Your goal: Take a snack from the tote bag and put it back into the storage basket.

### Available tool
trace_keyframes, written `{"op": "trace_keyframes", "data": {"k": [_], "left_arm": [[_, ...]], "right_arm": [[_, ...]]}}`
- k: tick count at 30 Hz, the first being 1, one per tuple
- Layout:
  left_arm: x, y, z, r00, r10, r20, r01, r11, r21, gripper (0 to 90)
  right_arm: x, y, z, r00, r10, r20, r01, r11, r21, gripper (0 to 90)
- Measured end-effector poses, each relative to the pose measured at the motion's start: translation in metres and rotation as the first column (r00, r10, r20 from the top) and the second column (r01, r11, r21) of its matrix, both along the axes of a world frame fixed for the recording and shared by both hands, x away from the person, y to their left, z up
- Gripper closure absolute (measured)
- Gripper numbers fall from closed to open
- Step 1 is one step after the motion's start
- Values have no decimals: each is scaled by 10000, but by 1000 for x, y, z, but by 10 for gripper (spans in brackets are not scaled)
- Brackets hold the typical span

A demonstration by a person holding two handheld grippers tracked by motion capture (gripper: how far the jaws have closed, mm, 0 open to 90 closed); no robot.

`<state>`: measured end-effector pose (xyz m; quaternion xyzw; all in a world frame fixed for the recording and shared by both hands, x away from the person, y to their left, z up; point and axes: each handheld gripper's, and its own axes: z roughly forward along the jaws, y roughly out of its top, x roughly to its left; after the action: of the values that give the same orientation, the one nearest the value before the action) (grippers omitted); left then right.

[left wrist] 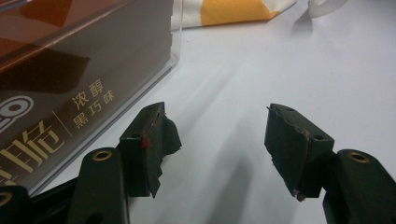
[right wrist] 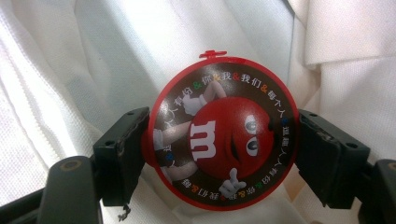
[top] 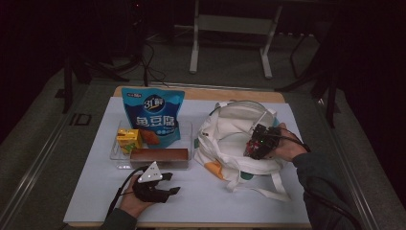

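Two hand-held grippers are at work; the right hand-held gripper (right wrist: pixel 219 149) is clamped on a round red candy tub (right wrist: pixel 223 133), pads against its sides, held over the white tote bag (top: pixel 225 143) at the right of the bench (top: pixel 201 201); the left hand-held gripper (left wrist: pixel 217 144) rests near, jaws wide and empty, just beside a brown box (left wrist: pixel 70 79), apparently chocolate.
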<state>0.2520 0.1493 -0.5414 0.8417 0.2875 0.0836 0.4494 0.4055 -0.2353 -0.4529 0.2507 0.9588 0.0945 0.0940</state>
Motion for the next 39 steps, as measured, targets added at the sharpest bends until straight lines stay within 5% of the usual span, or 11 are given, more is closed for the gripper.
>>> {"op": "trace_keyframes", "data": {"k": [12,39], "left_arm": [[0,0,0,10000,1,-5,-1,10000,1,393],[0,0,0,10000,-14,-7,14,10000,24,393]], "right_arm": [[-2,-2,3,9997,2,-232,5,9995,302,237],[-4,-6,25,9991,124,413,-154,9971,740,239]]}}
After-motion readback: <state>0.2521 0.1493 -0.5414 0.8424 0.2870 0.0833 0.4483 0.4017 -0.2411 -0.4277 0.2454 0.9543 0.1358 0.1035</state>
